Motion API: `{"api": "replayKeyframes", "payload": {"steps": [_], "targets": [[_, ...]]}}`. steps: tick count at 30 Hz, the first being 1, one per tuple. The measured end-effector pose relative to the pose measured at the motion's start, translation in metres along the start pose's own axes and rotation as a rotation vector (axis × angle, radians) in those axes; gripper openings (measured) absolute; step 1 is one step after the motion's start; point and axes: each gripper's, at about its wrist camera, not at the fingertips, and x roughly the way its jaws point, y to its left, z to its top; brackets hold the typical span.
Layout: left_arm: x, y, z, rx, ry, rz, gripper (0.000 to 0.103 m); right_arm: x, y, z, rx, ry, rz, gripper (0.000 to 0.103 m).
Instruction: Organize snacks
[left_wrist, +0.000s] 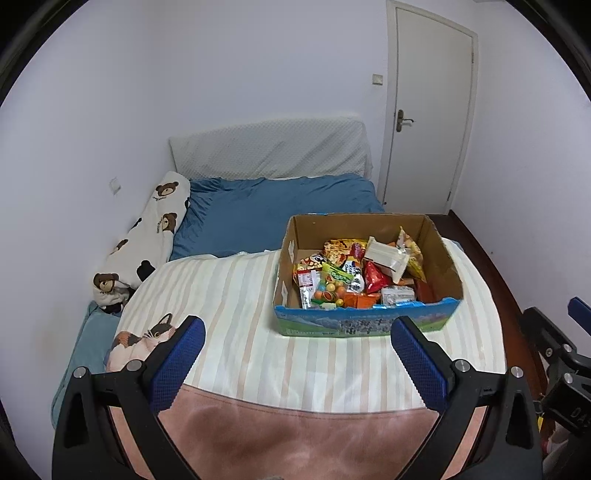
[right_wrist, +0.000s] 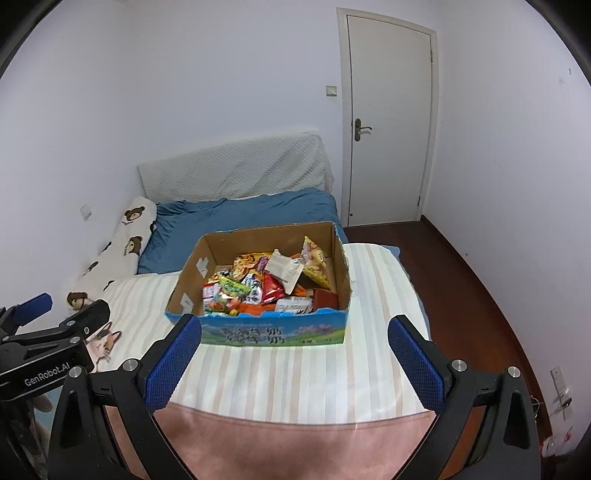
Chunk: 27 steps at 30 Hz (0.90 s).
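Left gripper (left_wrist: 297, 332), right gripper (right_wrist: 293, 332): both spread wide, empty, above striped blanket (left_wrist: 236, 295). Cardboard box (right_wrist: 273, 334) at 12 o'clock, snack packets (right_wrist: 266, 284) piled inside. Best approach: descend over rim, pinch one top packet. Left view alone shows box's right inner wall; right view shows floor (right_wrist: 461, 277).

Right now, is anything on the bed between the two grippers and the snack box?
Nothing visible. Only bare striped blanket lies between the open left gripper, the open right gripper and the snack box, which is open on top.
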Motion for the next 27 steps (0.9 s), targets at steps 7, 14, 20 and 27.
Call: {"api": "replayKeyframes", "payload": {"steps": [7, 14, 20, 27], "targets": [[0.044, -0.014, 0.013, 0.023, 0.051, 0.001, 0.103, 0.043, -0.007, 0.010, 0.027, 0.049, -0.014, 0.103], [0.082, -0.031, 0.025, 0.051, 0.110, -0.026, 0.103, 0.087, -0.008, 0.016, 0.025, 0.118, -0.018, 0.103], [0.104, -0.039, 0.032, 0.052, 0.151, -0.050, 0.103, 0.114, -0.010, 0.019, 0.019, 0.157, -0.039, 0.103], [0.115, -0.041, 0.036, 0.056, 0.169, -0.055, 0.103, 0.125, -0.015, 0.023, 0.021, 0.168, -0.064, 0.103]]}}
